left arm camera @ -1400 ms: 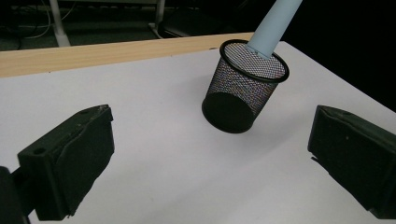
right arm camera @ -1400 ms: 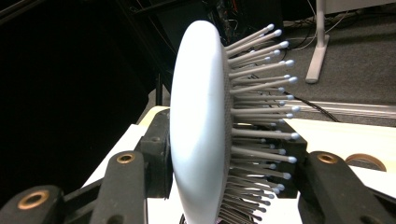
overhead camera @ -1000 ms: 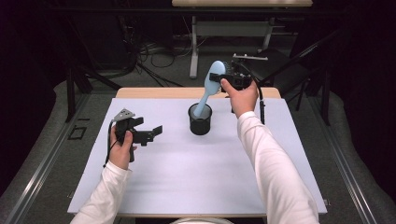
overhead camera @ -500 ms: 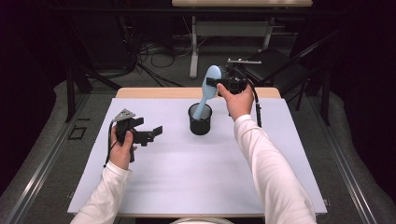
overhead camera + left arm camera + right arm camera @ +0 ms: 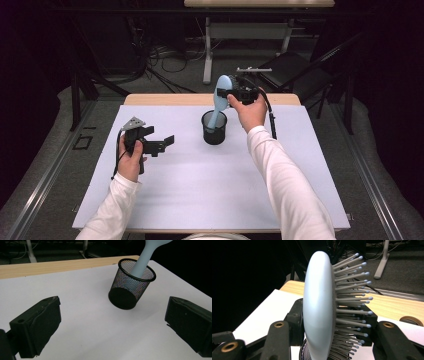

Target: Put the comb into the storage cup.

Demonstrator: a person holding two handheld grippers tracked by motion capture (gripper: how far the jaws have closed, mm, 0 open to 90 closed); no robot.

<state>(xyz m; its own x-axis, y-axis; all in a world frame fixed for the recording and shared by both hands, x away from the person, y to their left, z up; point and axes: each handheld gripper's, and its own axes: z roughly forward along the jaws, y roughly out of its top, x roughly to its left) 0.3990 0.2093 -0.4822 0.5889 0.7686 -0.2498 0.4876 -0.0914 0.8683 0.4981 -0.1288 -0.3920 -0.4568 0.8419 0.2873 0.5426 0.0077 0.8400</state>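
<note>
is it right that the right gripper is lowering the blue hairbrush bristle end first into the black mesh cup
Not quite. The right gripper clamps the blue hairbrush by its bristle head, and the handle end goes into the black mesh cup. The left gripper view shows the smooth handle inside the cup.

Smooth matt plastic hairbrush (image 5: 319, 310), black wire-mesh cup (image 5: 131, 287)

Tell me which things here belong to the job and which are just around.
In the job:
- light blue hairbrush, handle down in the cup
- black mesh cup
- right gripper, shut on the brush head

Just around:
- left gripper, open, apart from the cup
- white table cover
- cables on the floor behind
</note>
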